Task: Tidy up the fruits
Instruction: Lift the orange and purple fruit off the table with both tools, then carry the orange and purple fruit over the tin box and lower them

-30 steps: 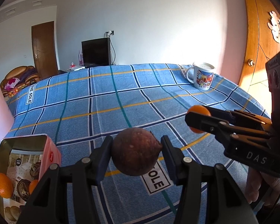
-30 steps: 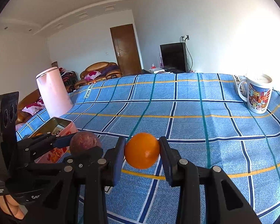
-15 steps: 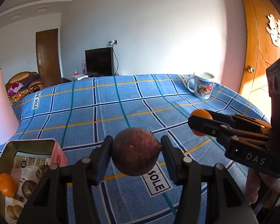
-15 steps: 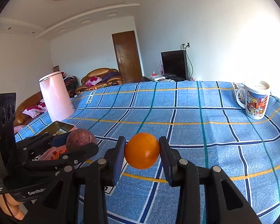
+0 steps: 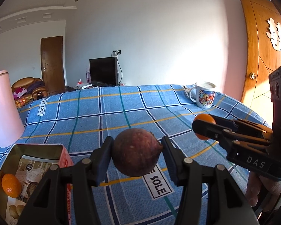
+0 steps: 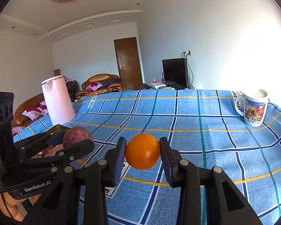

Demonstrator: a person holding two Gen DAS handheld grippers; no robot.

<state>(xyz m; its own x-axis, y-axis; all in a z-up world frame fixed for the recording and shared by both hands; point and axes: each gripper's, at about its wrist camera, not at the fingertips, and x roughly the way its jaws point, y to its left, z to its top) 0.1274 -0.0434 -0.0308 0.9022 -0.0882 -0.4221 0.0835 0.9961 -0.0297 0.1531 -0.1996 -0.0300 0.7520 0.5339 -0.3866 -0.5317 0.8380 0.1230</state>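
My left gripper [image 5: 136, 154] is shut on a round brown-purple fruit [image 5: 135, 151], held above the blue checked tablecloth. My right gripper [image 6: 142, 154] is shut on an orange [image 6: 142, 153], also lifted off the cloth. In the left wrist view the right gripper [image 5: 203, 129] comes in from the right with the orange [image 5: 204, 119] at its tip. In the right wrist view the left gripper [image 6: 78, 140] shows at the left with the brown fruit [image 6: 76, 136]. An open tin box [image 5: 37, 150] at the lower left holds another orange [image 5: 10, 185].
A tall pink container [image 5: 3, 108] stands on the cloth behind the tin box. A printed white mug [image 5: 205, 94] sits at the far right corner of the table [image 5: 121, 116]. A wooden door [image 5: 262, 56] is close on the right. A hand [image 5: 256, 187] grips the right tool.
Both views have tilted upward, so more wall and ceiling show and the table sits lower in frame. Both fruits stay gripped the same way.
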